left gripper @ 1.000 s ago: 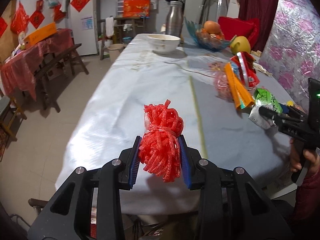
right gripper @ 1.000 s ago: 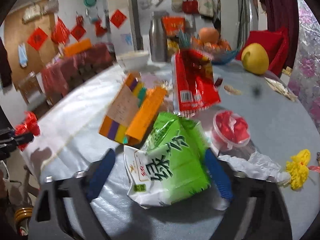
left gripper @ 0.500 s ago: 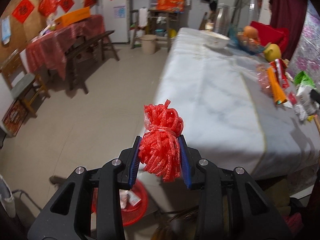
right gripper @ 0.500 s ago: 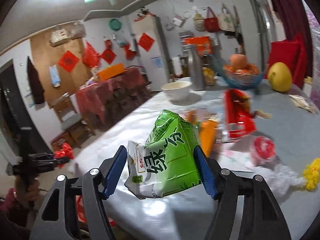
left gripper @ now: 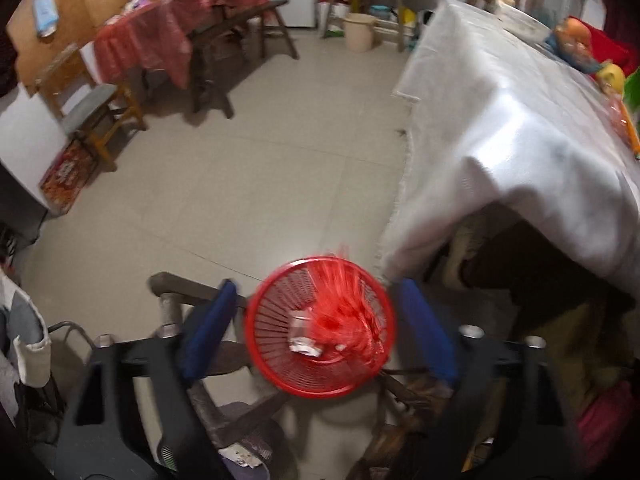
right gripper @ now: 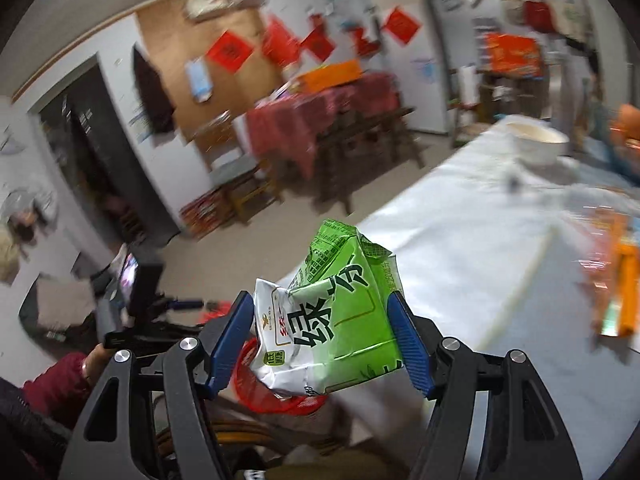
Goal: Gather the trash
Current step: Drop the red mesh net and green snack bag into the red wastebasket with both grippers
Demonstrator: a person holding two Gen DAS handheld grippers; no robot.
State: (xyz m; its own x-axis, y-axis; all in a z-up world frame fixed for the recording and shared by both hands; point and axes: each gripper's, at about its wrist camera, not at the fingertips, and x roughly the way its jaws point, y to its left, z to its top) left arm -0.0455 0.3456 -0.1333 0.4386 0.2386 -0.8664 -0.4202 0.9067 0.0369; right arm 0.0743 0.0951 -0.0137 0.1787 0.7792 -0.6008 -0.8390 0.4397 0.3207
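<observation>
Left wrist view
Left gripper (left gripper: 318,322) pose: pointed steeply down at the floor beside the white-clothed table (left gripper: 516,128).
Left gripper jaws: had just been opening; they stood wide apart, with both blue pads clear of any object.
Red mesh bundle (left gripper: 344,312): free of the pads, blurred, below and ahead of the fingertips, inside the red basket (left gripper: 276,340).
Bundle axis: streaked from the far rim of the basket toward its near side; exact orientation could not be determined through the blur.
Red basket: on the floor, centred between the two fingers; pale scraps lay on its bottom.

Right wrist view
Right gripper (right gripper: 322,330) pose: angled moderately down, over the near edge of the table.
Right gripper jaws: clamped on the green and white snack bag (right gripper: 332,312), one blue pad pressing each side.
Bag orientation: long axis ran from the lower left, white end, to the upper right, green end; the green end tilted up and away from the fingertips.
Left gripper as seen here (right gripper: 176,304): low at the left of the fingers, held by a hand (right gripper: 96,360) in a dark red sleeve.
Red basket as seen here (right gripper: 280,398): partly hidden below and behind the bag.
</observation>
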